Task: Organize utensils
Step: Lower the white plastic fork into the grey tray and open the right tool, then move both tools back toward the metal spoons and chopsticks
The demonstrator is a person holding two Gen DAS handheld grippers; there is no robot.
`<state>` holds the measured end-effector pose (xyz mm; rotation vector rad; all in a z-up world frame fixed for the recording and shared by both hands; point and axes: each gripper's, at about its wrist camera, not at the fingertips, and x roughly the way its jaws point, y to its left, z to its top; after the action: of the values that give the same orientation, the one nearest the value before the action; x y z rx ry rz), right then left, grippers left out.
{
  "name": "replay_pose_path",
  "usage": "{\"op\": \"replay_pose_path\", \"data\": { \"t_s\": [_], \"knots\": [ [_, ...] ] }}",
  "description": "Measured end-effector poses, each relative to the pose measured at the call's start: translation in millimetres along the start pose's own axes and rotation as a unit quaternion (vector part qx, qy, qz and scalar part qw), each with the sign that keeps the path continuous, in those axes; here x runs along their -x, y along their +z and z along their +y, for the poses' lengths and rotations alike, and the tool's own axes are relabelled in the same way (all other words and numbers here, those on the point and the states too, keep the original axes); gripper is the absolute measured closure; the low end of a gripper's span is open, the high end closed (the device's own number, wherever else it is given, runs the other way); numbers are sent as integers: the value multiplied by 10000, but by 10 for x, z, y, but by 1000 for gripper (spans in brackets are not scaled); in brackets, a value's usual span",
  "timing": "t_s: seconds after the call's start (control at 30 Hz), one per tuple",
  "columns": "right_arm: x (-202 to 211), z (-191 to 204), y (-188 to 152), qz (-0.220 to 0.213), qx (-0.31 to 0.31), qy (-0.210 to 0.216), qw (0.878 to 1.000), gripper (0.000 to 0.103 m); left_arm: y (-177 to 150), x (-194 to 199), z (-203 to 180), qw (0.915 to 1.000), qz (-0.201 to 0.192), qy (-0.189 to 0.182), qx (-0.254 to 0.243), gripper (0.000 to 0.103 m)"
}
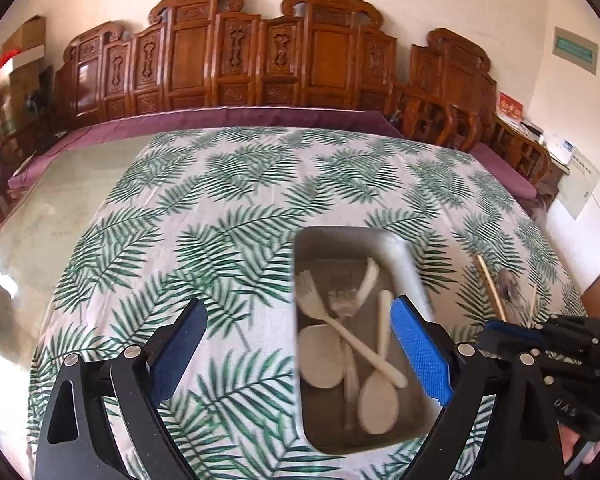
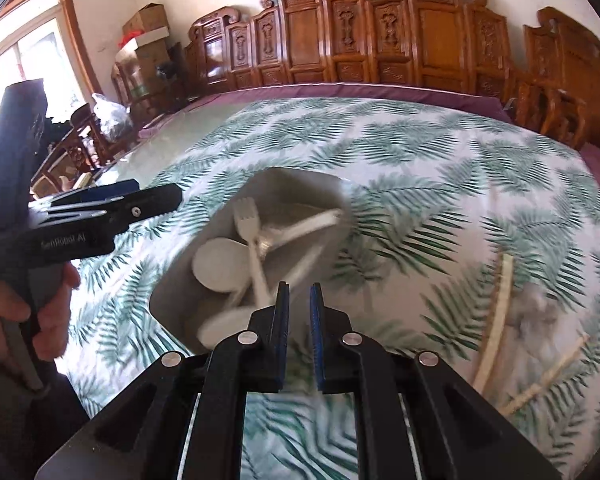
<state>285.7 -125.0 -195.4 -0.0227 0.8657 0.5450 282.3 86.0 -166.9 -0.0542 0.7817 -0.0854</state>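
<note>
Both tools are matte black plastic. The left gripper carries textured blue pads and round silver pivot screws. The right gripper matches. At the frame's left, pale lettering marks a black body above a bare-skinned hand.

Matt metal tray, pale plastic cutlery, printed cloth, glossy carved wood panels.

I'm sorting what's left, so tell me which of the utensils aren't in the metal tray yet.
The two chopsticks, lying loose on the leaf-print cloth right of the metal tray. The white fork and spoons all sit inside the tray.
</note>
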Motion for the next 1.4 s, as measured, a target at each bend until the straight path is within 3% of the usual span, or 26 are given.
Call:
{"op": "replay_pose_path", "data": {
  "t_s": [0.2,0.27,0.67,1.03,1.4],
  "knots": [
    [409,-329,-185,-134,-209,-327,9992,90,-51,69,-365,9993,-43,-241,-286,13],
    [526,-430,-246,-195,-267,-446,9985,80,-81,86,-514,9986,-44,-298,-433,13],
    [975,-1260,-677,-149,-830,-1311,9878,70,-226,129,-1100,9939,12,-700,-857,13],
    [439,-1719,-843,377,-861,-1376,9860,70,-320,39,-1368,9917,140,-836,-966,13],
    [8,-1748,-593,705,-465,-1205,9891,70,-411,-52,-1551,9905,239,-828,-1070,13]
  ]
}}
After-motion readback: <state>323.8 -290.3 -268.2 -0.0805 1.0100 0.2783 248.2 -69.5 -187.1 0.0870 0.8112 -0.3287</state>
